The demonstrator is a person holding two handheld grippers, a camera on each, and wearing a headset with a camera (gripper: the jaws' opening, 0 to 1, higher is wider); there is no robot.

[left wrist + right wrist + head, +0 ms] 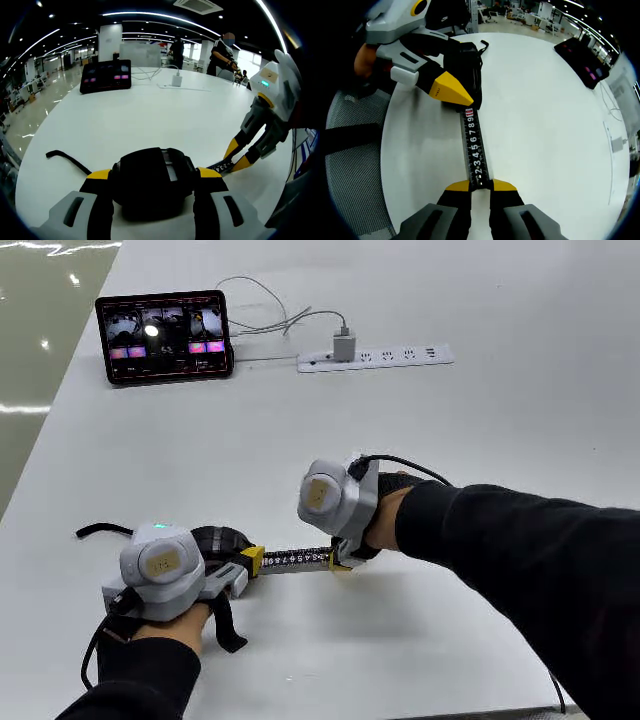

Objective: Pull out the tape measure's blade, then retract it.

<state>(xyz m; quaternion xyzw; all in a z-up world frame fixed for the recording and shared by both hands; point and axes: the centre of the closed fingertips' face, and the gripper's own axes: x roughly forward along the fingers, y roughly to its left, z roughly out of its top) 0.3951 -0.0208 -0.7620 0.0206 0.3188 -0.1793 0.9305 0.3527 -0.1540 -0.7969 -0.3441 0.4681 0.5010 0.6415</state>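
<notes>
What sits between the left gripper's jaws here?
The black tape measure case, gripped by the left gripper. Its blade runs out to the right gripper; the blade's end is covered by those jaws.

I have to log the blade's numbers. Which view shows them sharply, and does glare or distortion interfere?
Right gripper view: the black numbered tape blade is sharp, digits 2 to 9 legible, no glare; fisheye curves the white table. Head view: blade too small to read. Left gripper view: blade tiny beside the black tape measure case.

Table [450, 440], tablet [165, 336], power strip [400, 356], tape measure [218, 540]
</notes>
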